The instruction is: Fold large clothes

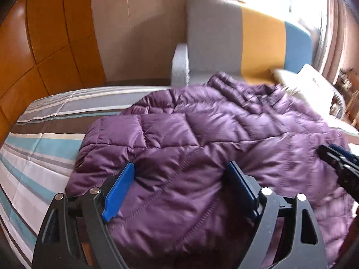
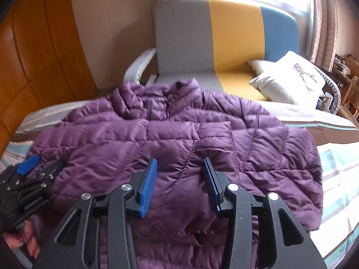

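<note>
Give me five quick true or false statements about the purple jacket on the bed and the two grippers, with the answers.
1. The purple puffer jacket lies on a striped bedspread. True.
2. The right gripper is clamped shut on the jacket. False: its jaws stand apart above the fabric, gripping nothing.
3. The left gripper is wide open. True.
4. A white pillow sits on the multicoloured sofa beyond the bed. True.
5. The jacket is green and hanging from a hook. False: it is purple and spread out on the bed.
</note>
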`<action>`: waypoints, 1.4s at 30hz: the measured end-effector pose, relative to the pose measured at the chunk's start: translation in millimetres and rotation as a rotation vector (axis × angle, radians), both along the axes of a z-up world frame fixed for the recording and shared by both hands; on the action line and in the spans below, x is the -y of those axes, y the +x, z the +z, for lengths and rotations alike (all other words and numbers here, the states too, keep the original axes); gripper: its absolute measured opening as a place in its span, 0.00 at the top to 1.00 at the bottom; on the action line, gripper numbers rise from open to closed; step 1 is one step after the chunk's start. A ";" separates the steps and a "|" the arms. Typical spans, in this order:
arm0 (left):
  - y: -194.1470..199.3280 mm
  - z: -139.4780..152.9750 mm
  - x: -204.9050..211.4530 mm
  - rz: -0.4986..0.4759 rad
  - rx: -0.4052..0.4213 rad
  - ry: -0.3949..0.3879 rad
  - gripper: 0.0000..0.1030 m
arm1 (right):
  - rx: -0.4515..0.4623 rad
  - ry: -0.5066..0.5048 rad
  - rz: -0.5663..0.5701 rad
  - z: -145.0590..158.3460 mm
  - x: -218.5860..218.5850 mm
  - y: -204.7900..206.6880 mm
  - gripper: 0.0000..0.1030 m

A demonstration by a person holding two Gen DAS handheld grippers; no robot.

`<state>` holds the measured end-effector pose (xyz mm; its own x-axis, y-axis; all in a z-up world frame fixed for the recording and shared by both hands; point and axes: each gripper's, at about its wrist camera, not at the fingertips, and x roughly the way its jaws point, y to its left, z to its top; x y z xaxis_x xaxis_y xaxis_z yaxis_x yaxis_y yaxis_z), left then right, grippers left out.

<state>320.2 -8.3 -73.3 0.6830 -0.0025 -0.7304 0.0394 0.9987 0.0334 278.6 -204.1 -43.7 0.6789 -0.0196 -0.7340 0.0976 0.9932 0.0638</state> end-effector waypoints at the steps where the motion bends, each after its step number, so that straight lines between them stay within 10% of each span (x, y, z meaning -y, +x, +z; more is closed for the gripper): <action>1: 5.4 -7.5 -1.6 -0.005 -0.030 -0.016 0.18 | -0.026 0.000 -0.010 -6.6 1.8 1.6 0.59; 13: -9.0 14.7 9.4 -0.062 0.017 -0.100 0.19 | -0.011 0.014 -0.015 -30.7 4.9 -7.0 0.59; 24: 29.3 -19.1 24.2 -0.051 -0.071 -0.021 0.13 | -0.004 -0.009 -0.021 -32.9 2.3 -7.0 0.59; 35: -33.3 13.5 -19.8 0.044 0.015 0.032 0.04 | 0.082 -0.071 -0.018 -15.1 -7.1 -24.8 0.59; 42: -23.5 -15.0 -38.3 0.041 -0.074 0.025 0.02 | -0.005 -0.069 -0.025 -29.9 -2.9 -11.8 0.59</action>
